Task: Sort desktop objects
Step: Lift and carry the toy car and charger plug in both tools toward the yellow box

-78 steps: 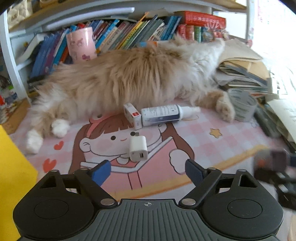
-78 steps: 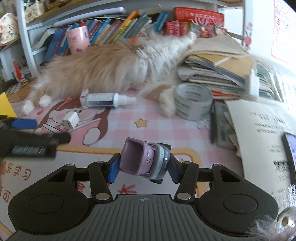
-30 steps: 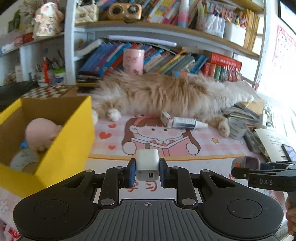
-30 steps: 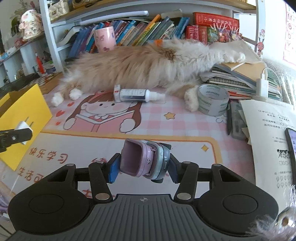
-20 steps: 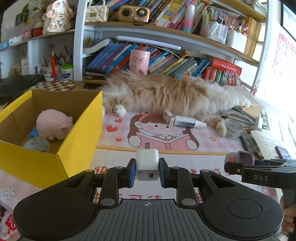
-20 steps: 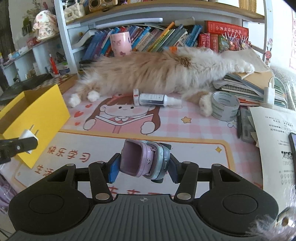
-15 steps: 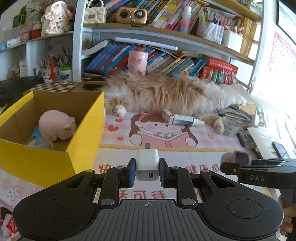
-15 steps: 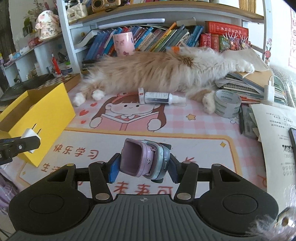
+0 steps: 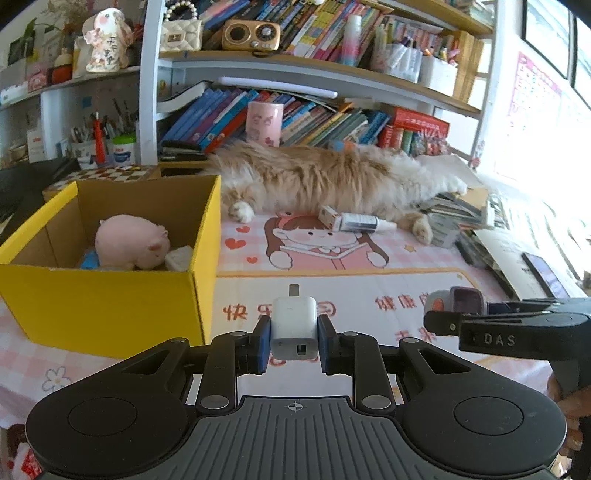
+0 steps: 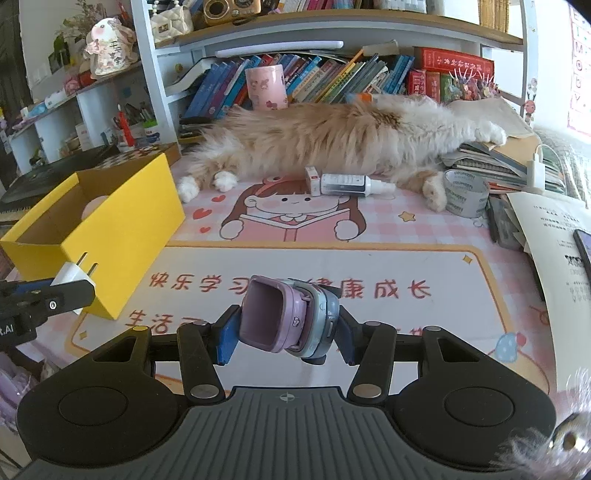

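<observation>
Left claw (image 9: 294, 344) is clamped on a white charger (image 9: 294, 328), its blue pads pressing both sides. The charger stands upright between the fingertips, port toward the camera, prongs pointing away over the desk mat (image 9: 369, 291). From the right wrist view the same charger (image 10: 75, 274) shows at the left edge, just in front of the near corner of the box.

Right claw (image 10: 284, 334) grips a purple and blue smartwatch (image 10: 288, 319), its jaws partly apart around it. The watch sits tilted, screen turned toward the left finger, its band bunched against the right pad. In the left view it pokes out from the claw tip (image 9: 454, 301) at the right, held above the mat.

To the left of the left claw stands an open yellow box (image 9: 110, 306), close by on the mat. Inside it lie a pink plush pig (image 9: 131, 243) and some smaller items that are hard to make out.

Further back on the mat, a white spray bottle (image 10: 347, 184) lies on its side, with a small carton (image 10: 312, 181) touching its base. A tape roll (image 10: 466, 192) stands to the right, beside a stack of books and papers (image 10: 498, 155).

Behind the bottle a long-haired ginger and white cat (image 10: 332, 140) lies stretched across the desk. A pink cup (image 10: 266, 87) and rows of books on a shelf (image 10: 332, 26) fill the background.
</observation>
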`<state>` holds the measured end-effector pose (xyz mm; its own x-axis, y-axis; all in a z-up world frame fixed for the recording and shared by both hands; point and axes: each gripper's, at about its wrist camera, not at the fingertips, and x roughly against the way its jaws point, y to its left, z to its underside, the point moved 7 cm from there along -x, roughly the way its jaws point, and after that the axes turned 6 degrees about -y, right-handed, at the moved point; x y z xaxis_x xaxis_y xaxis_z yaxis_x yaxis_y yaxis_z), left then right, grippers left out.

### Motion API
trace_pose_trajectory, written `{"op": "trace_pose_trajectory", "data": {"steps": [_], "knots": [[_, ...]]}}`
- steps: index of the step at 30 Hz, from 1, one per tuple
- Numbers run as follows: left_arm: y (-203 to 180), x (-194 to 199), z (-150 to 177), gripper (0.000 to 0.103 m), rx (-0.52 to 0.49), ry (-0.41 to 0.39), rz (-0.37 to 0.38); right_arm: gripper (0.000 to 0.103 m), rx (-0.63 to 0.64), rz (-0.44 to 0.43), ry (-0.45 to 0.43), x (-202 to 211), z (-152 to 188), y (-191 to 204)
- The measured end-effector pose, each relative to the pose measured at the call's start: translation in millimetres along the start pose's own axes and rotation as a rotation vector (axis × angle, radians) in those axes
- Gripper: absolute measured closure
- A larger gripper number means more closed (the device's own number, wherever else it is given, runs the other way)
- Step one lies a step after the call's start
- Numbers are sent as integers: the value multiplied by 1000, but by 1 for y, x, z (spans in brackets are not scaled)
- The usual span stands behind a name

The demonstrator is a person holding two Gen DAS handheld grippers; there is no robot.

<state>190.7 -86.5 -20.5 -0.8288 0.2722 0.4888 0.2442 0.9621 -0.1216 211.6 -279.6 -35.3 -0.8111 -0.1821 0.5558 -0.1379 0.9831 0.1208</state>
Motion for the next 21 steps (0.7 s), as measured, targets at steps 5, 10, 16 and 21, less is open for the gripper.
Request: {"op": "trace_pose_trajectory", "data": {"steps": [5, 10, 16, 21], "knots": [[14, 20, 13, 79, 16, 20, 34, 54, -5, 10, 14, 12, 13, 22], [32, 43, 22, 79, 24, 15, 30, 54, 1, 13, 19, 26, 27, 46], [49, 69, 40, 79, 23, 34, 38, 54, 20, 12, 29, 45, 49, 79], [65, 90, 56, 79, 12, 54, 31, 54, 19, 9, 44, 58, 72, 105]]}}
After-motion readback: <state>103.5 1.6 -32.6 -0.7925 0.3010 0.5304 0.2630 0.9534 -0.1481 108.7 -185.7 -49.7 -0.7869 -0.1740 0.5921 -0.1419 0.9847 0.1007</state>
